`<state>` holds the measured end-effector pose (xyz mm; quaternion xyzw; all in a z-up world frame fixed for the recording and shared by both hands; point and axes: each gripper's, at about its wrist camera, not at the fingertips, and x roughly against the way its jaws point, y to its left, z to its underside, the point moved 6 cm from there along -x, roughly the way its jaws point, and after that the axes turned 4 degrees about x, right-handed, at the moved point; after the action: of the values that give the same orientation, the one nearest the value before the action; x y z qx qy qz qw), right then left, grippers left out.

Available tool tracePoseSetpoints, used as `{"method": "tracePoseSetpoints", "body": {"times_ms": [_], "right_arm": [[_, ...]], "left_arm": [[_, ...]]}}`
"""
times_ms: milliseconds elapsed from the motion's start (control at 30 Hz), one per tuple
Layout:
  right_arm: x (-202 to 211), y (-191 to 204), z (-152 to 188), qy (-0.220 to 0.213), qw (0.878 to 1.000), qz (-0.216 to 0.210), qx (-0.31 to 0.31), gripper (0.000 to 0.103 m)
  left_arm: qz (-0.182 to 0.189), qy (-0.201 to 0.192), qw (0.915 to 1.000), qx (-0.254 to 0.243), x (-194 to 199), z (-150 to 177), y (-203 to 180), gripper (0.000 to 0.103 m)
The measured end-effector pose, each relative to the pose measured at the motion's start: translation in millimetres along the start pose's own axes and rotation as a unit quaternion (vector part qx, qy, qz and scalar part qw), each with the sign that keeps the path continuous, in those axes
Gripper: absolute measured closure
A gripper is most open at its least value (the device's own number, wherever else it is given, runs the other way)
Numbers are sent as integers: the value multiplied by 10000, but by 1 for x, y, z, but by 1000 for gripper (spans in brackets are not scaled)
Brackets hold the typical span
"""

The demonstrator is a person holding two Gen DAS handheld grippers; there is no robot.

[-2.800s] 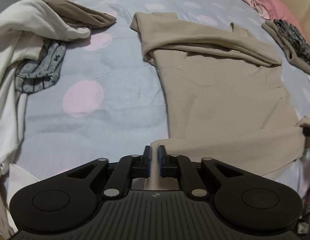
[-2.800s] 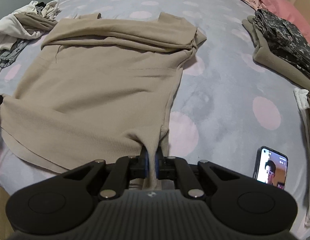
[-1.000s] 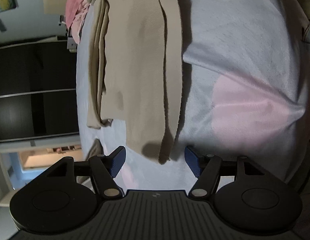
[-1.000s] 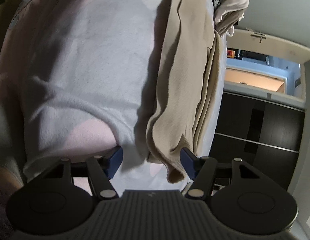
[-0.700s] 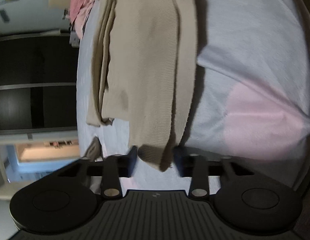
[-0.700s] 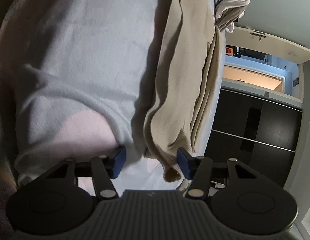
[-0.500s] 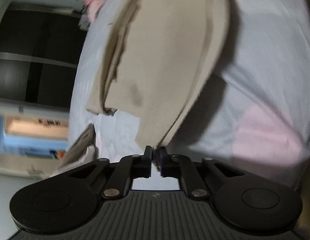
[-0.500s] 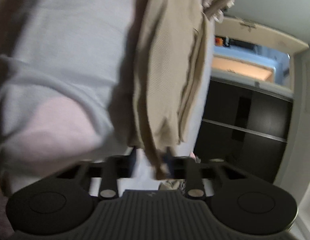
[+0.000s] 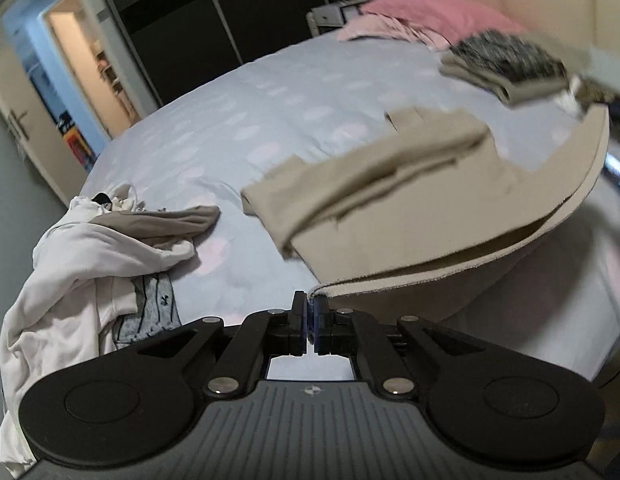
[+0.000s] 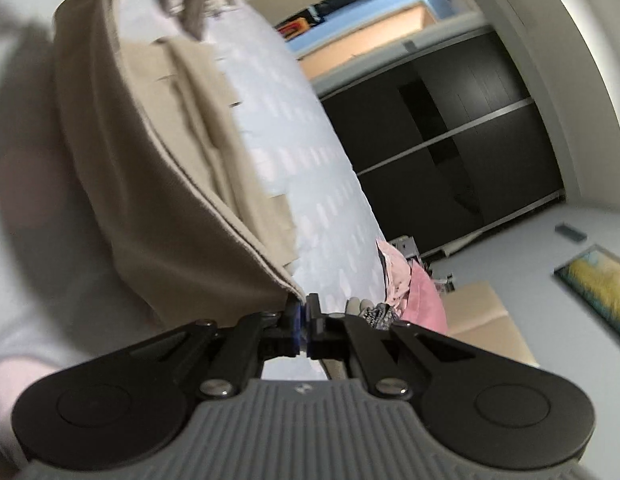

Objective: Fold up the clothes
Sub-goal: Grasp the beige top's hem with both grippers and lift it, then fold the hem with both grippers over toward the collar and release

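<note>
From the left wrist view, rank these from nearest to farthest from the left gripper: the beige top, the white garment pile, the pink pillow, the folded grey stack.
1. beige top: pinched in the left gripper, stretching right.
2. white garment pile: left side of the bed.
3. folded grey stack: far right.
4. pink pillow: by the headboard, behind the stack.

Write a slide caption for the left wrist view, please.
Left gripper shut on the beige top's hem, lifting it over the bed.
</note>
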<state>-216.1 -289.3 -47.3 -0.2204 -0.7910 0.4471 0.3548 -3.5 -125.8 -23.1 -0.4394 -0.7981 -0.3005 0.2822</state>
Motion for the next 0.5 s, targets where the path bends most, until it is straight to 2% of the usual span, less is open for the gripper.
{"method": "tracePoseSetpoints", "body": {"times_ms": [200, 500], "right_arm": [[-29, -46, -15, 48, 9981, -229, -572, 101], [-104, -80, -39, 226, 9949, -361, -913, 101]], "left_arm": [[-6, 42, 9991, 425, -17, -49, 32, 102], [-377, 117, 9983, 438, -90, -107, 54, 102]]}}
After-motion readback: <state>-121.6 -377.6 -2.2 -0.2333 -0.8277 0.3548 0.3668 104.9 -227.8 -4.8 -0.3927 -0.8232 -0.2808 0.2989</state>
